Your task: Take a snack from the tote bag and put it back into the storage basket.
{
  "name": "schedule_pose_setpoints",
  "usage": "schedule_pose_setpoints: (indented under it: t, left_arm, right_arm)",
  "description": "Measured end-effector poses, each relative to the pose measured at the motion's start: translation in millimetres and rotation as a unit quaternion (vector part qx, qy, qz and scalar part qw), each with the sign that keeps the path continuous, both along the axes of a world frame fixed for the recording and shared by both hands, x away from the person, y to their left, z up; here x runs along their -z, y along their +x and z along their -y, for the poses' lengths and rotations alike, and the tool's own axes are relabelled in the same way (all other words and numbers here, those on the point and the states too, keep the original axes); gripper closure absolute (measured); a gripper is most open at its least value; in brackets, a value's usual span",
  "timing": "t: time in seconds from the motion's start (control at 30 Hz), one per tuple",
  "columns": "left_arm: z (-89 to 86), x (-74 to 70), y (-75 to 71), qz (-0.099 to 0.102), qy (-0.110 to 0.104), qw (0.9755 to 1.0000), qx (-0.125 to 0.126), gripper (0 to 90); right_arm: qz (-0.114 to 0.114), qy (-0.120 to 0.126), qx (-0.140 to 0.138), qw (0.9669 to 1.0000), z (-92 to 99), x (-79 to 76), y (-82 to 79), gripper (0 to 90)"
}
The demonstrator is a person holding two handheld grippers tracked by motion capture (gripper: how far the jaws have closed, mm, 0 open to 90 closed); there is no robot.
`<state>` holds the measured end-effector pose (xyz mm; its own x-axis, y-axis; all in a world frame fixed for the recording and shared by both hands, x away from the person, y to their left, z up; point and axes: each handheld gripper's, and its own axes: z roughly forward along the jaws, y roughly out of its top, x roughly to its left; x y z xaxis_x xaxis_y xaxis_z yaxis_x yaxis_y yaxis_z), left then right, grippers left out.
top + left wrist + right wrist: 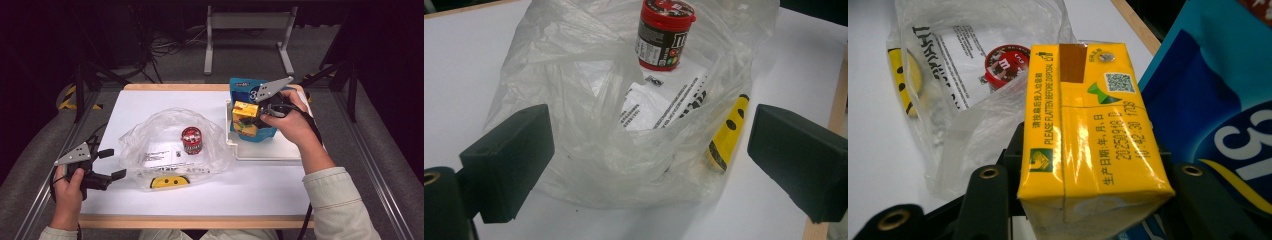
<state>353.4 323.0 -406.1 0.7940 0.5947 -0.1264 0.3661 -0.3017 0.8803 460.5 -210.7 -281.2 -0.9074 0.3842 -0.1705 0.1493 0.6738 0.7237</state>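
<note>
My right gripper point(252, 120) is shut on a yellow drink carton point(244, 110), held over the left end of a white tray point(270, 150). In the right gripper view the carton point(1088, 130) sits between the two black jaws of the gripper point(1088, 200), with a blue snack bag point(1208, 100) just behind it. A clear plastic bag point(175, 145) lies mid-table with a red candy canister point(191, 140) upright inside. My left gripper point(115, 163) is open at the bag's left edge. In the left gripper view its jaws point(651, 160) flank the bag's mouth point(574, 100) without touching it, with the canister point(664, 32) deeper inside.
The blue snack bag point(242, 87) stands on the tray at the back right. A printed sheet point(664, 100) and a yellow smiley strip point(726, 132) lie in the plastic bag. The table's wooden edge point(195, 221) runs along the front.
</note>
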Motion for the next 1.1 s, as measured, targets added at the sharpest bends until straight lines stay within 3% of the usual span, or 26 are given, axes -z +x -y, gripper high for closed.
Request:
schedule_pose_setpoints:
  t: [1.1]
  left_arm:
    - [0.6, 0.2, -0.1, -0.001, 0.000, 1.0000, 0.001, 5.3]
  right_arm:
    - [-0.030, -0.015, 0.013, 0.9993, 8.3, 62.1, 3.7, 54.9]
